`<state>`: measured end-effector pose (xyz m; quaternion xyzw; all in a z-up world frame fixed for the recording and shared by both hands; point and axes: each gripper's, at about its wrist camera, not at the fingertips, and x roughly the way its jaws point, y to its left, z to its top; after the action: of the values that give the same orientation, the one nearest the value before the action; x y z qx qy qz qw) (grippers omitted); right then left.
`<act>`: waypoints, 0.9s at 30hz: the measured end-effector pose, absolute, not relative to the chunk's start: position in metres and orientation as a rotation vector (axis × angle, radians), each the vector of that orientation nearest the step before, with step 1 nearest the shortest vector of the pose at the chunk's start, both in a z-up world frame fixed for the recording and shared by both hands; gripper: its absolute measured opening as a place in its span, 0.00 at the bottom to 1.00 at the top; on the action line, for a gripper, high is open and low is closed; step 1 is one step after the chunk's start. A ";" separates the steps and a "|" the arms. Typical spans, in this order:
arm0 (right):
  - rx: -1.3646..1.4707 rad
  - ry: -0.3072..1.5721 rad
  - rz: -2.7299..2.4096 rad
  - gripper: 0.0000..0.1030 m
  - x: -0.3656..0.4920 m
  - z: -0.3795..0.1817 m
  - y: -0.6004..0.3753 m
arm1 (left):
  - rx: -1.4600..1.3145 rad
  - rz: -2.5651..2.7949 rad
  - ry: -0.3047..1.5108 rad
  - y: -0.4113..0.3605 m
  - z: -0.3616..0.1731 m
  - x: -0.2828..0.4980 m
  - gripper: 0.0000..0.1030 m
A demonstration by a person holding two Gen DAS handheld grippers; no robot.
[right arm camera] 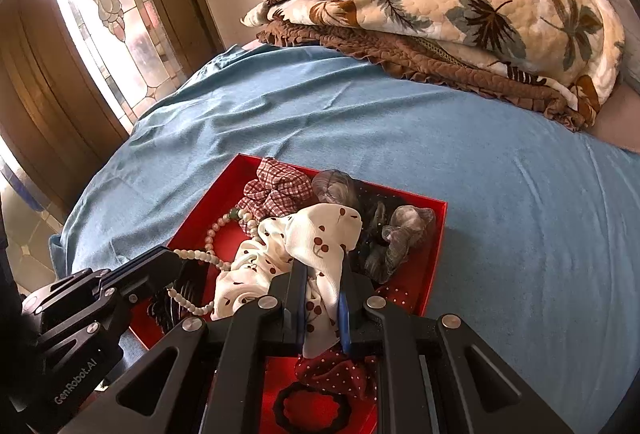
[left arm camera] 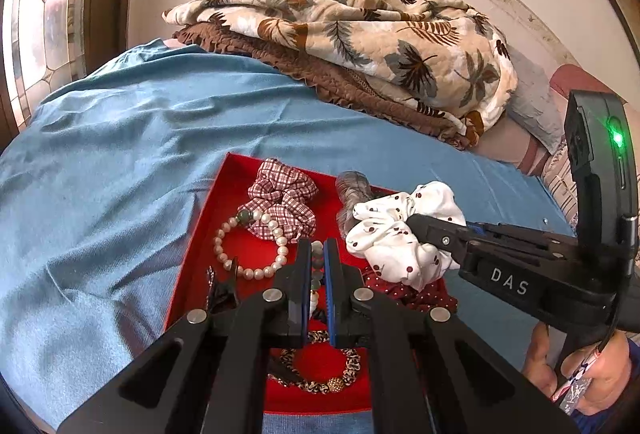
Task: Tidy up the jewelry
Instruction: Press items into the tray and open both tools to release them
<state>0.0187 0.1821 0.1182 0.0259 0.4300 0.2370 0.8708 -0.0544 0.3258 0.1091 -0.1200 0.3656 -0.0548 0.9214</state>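
A red tray (left arm camera: 224,185) (right arm camera: 436,234) lies on the blue bedsheet with hair ties and jewelry in it. My right gripper (right arm camera: 323,274) (left arm camera: 416,224) is shut on a white cherry-print scrunchie (right arm camera: 320,234) (left arm camera: 392,234), held over the tray's right side. My left gripper (left arm camera: 318,254) (right arm camera: 176,261) is shut over the tray's middle, and a strand of grey and white beads (left arm camera: 319,262) (right arm camera: 188,300) runs between its fingers and hangs below them. A pearl bracelet (left arm camera: 248,246) with a green bead lies in the tray beside a red check scrunchie (left arm camera: 284,193) (right arm camera: 280,185).
Also in the tray are a grey sheer scrunchie (right arm camera: 404,230), a dark red dotted scrunchie (left arm camera: 416,294) (right arm camera: 340,370), a leopard hair band (left arm camera: 320,382), a black hair tie (right arm camera: 312,406) and a black clip (left arm camera: 222,290). A folded leaf-print quilt (left arm camera: 360,25) lies behind. A hand (left arm camera: 592,374) holds the right gripper.
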 end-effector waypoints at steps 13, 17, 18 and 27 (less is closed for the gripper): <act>0.025 0.900 0.539 0.14 0.031 0.120 0.207 | -0.459 -0.119 0.764 0.370 0.103 -0.049 0.05; 0.032 0.922 0.541 0.14 0.034 0.112 0.211 | -0.495 -0.142 0.764 0.373 0.102 -0.049 0.05; 0.037 0.928 0.540 0.14 0.035 0.110 0.211 | -0.498 -0.147 0.763 0.373 0.103 -0.048 0.05; 0.052 0.934 0.533 0.14 0.039 0.106 0.210 | -0.508 -0.219 0.768 0.364 0.105 -0.047 0.05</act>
<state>0.0393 0.2099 0.1065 0.0247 0.4450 0.2540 0.8584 -0.0466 0.3641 0.1047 -0.2447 0.3696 -0.1056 0.8901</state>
